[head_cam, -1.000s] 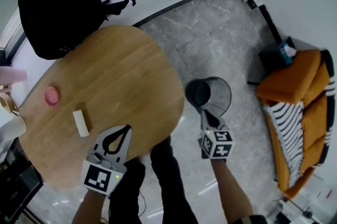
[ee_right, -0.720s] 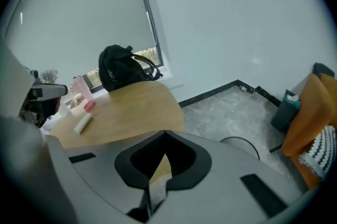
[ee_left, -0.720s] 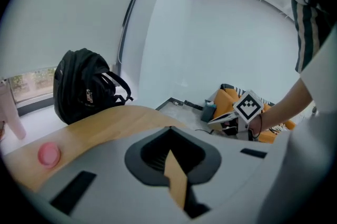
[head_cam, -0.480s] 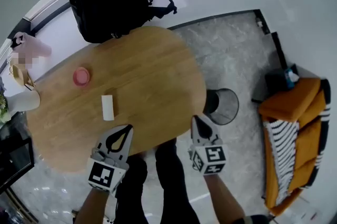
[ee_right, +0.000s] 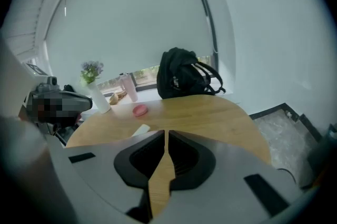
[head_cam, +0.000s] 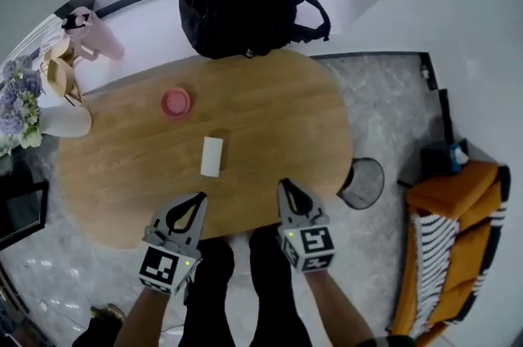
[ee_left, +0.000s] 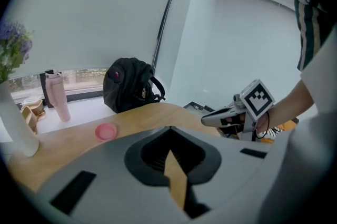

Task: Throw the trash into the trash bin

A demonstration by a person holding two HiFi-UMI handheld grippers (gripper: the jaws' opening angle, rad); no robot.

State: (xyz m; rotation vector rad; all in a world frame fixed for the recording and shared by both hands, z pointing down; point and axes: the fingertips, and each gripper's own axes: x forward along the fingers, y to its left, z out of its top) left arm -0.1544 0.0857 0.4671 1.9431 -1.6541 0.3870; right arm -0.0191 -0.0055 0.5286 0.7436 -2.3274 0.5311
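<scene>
Right claw [head_cam: 287, 189], shut, has swung from trash bin [head_cam: 364, 184] to table [head_cam: 270, 117].

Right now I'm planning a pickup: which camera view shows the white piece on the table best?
The head view: the white piece lies whole on the wooden table. The right gripper view shows only a sliver of it over the jaws. The left gripper view does not show it.

Seemingly a home living room: oval wooden table [head_cam: 270, 117], orange sofa [head_cam: 445, 194], vase of flowers [head_cam: 69, 121], marble floor [head_cam: 384, 117].
</scene>
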